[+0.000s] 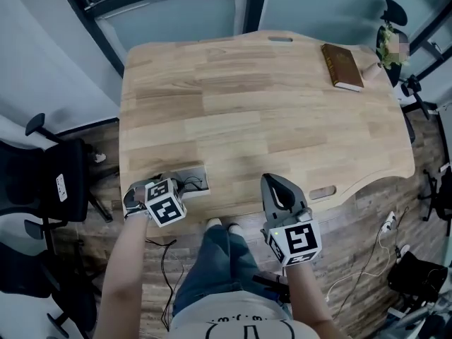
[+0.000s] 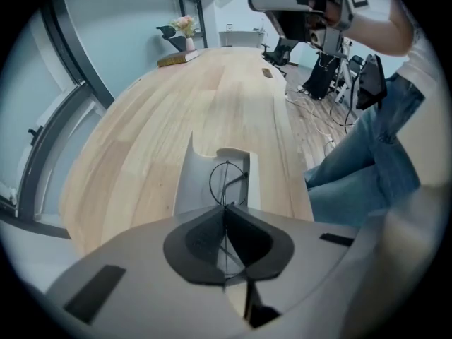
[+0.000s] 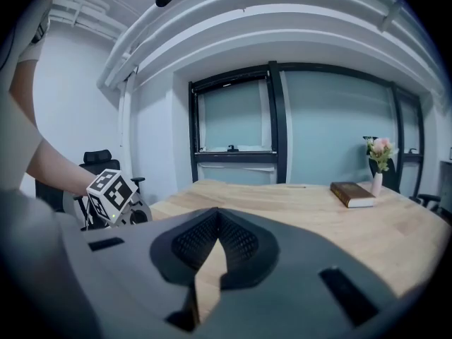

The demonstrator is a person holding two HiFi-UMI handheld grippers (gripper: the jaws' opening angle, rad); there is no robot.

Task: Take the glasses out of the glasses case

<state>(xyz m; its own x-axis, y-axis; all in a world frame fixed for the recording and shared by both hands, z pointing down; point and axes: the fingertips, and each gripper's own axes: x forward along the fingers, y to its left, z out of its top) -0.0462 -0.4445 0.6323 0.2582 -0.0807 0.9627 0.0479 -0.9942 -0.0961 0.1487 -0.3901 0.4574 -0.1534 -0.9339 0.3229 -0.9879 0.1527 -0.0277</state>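
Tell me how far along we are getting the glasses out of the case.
Done: the glasses case lies open on the table. In hand: the left gripper is shut on the thin frame of the glasses, which sit in the case. Left: lifting them clear. The right gripper is shut and empty.

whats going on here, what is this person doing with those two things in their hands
A person stands at a wooden table with a hand-held gripper in each hand. The left hand-held gripper points down into an open grey glasses case at the table's near edge, its jaws closed on the thin wire frame of the glasses, which are not yet clear of the case. The right hand-held gripper is shut and empty, held off to the side.
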